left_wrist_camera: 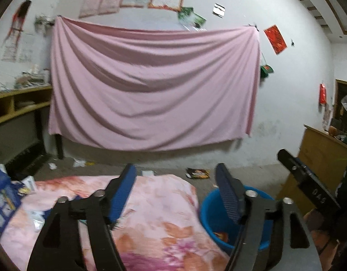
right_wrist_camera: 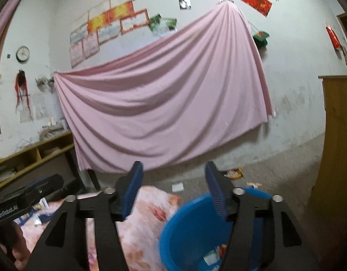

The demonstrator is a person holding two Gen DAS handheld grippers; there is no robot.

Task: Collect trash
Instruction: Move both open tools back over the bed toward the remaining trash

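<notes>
A blue plastic bucket (left_wrist_camera: 209, 212) (right_wrist_camera: 187, 230) stands on the floor beside a table draped in a pink floral cloth (left_wrist_camera: 150, 214) (right_wrist_camera: 141, 221). Wrappers (right_wrist_camera: 215, 254) lie in its bottom. My left gripper (left_wrist_camera: 175, 180) is open, nothing between its blue pads, and points level over the cloth's edge and the bucket. My right gripper (right_wrist_camera: 173, 180) is open too and empty, hovering over the bucket's near rim. Loose packets and paper (left_wrist_camera: 35, 221) lie on the cloth's left side. A dark snack bag (left_wrist_camera: 198, 173) (right_wrist_camera: 234, 173) and white scraps (left_wrist_camera: 78, 163) lie on the floor.
A pink sheet (left_wrist_camera: 150, 85) hangs on the far wall. Low shelves (left_wrist_camera: 17, 106) stand at the left, a wooden cabinet (left_wrist_camera: 320, 158) (right_wrist_camera: 336, 135) at the right. A blue carton (left_wrist_camera: 2, 201) sits at the table's left end. The other gripper (left_wrist_camera: 306, 180) shows at the right.
</notes>
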